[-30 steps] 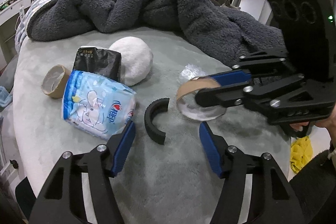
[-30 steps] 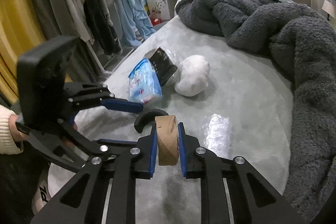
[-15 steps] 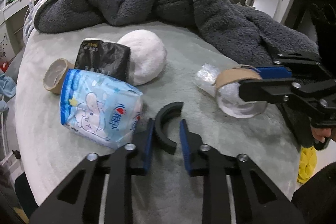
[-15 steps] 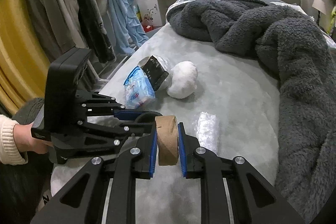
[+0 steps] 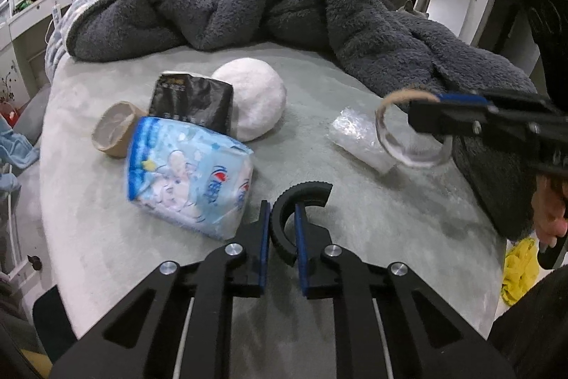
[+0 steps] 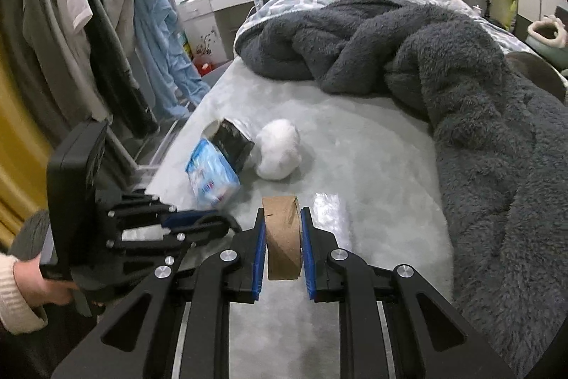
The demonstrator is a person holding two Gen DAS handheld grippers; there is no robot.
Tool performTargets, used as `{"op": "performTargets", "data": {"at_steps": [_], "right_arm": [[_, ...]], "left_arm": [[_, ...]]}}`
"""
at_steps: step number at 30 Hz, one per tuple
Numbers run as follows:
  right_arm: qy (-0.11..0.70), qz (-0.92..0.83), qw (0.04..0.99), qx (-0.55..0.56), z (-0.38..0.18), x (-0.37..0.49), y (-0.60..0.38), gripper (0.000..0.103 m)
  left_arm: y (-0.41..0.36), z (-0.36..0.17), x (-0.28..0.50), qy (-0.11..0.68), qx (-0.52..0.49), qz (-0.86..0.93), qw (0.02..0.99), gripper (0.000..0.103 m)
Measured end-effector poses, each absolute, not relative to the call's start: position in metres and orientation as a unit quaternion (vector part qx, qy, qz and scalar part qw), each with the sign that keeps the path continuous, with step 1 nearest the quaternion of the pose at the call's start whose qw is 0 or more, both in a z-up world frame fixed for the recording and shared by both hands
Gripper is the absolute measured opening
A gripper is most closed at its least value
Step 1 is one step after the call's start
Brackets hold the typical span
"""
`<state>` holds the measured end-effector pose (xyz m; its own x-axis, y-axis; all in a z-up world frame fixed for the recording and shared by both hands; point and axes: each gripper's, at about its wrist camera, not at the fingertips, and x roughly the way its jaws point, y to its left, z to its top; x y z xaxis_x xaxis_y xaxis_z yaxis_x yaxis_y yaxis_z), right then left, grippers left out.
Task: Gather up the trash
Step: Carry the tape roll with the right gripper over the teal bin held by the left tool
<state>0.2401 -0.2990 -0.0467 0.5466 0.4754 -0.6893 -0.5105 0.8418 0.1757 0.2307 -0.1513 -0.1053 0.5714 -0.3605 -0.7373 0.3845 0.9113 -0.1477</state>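
Left gripper (image 5: 282, 233) clenched on black C-shaped plastic clip (image 5: 289, 219), lower centre of frame; ribbed outer edge, open mouth of the C facing right, arc pinched between the blue pads. Whether the clip is lifted off the bed (image 5: 355, 226) cannot be told.

Right gripper (image 6: 283, 247) clamped on cardboard tape core (image 6: 283, 238), centre-bottom of right wrist view; brown matte ring, spiral seam, ring axis running left-right between the pads, held above the bed. In left wrist view the same core sits at right-middle, its open round face toward the camera, slightly motion-blurred.

Bed surface pale grey-green, short plush. On it: crumpled clear plastic wrap (image 5: 358, 139), right of centre, glossy; white fluffy ball (image 5: 254, 102), centre; black foil pouch (image 5: 191, 102) leaning against the ball; blue-white soft tissue pack (image 5: 188, 180), long axis lower-right to upper-left; second cardboard roll (image 5: 113, 132) at left, opening toward the camera. Dark grey fleece blanket (image 5: 284, 6) heaped across top.
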Motion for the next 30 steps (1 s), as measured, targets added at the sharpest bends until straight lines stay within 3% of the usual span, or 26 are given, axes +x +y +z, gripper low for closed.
{"op": "performTargets", "data": {"at_steps": [16, 30], "right_arm": [[0.378, 0.262, 0.887, -0.033, -0.034, 0.203, -0.251, 0.018], [0.377, 0.281, 0.882, -0.033, -0.03, 0.19, -0.189, 0.018]], "left_arm": [[-0.081, -0.07, 0.191, 0.394, 0.005, -0.16, 0.905, 0.015], [0.001, -0.078, 0.181, 0.418, -0.026, -0.072, 0.905, 0.015]]}}
